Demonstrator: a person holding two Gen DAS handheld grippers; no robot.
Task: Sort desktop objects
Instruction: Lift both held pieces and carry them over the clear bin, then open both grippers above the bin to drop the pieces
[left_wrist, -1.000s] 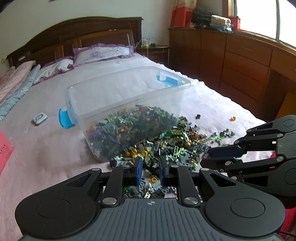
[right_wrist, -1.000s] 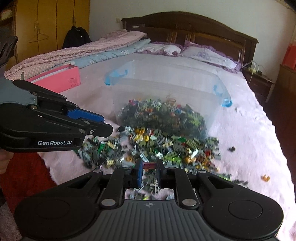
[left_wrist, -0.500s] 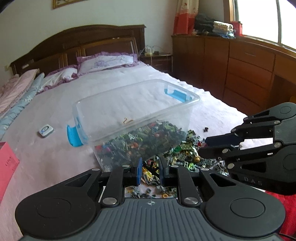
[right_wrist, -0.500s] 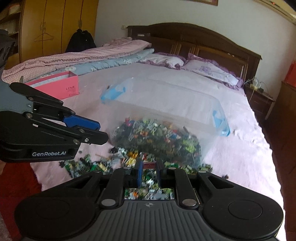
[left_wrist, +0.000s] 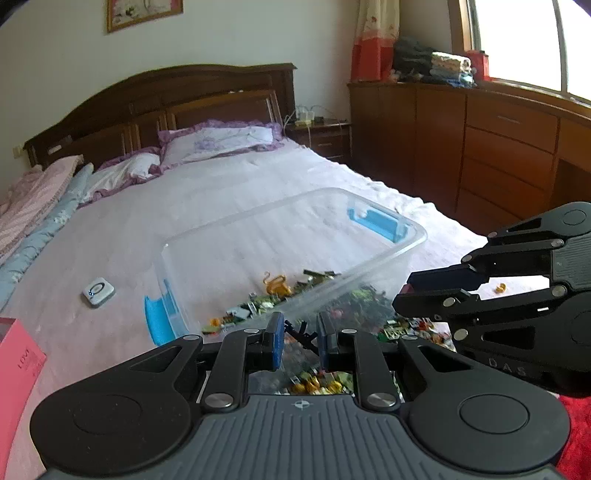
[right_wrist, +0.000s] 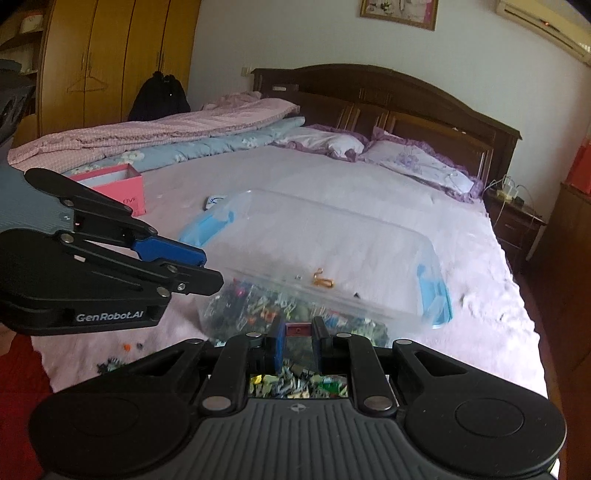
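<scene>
At the foot edge of the bed (left_wrist: 122, 240), loose toy bricks (left_wrist: 317, 384) lay in a heap under both grippers. The right gripper (right_wrist: 298, 338) was clenched on a small dark red piece (right_wrist: 298, 329). The left gripper (left_wrist: 300, 334) stood nearly closed, with something black in the gap; I could not tell if it gripped. Just beyond, the clear bin (left_wrist: 369, 254) sat tilted, with more bricks inside. Toward the left edge were a white gadget (left_wrist: 98, 291) and a pink box (right_wrist: 122, 186), with pillows (left_wrist: 221, 142) at the head.

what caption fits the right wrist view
Two claws tip a clear bin of small toy bricks on a bed.
</scene>
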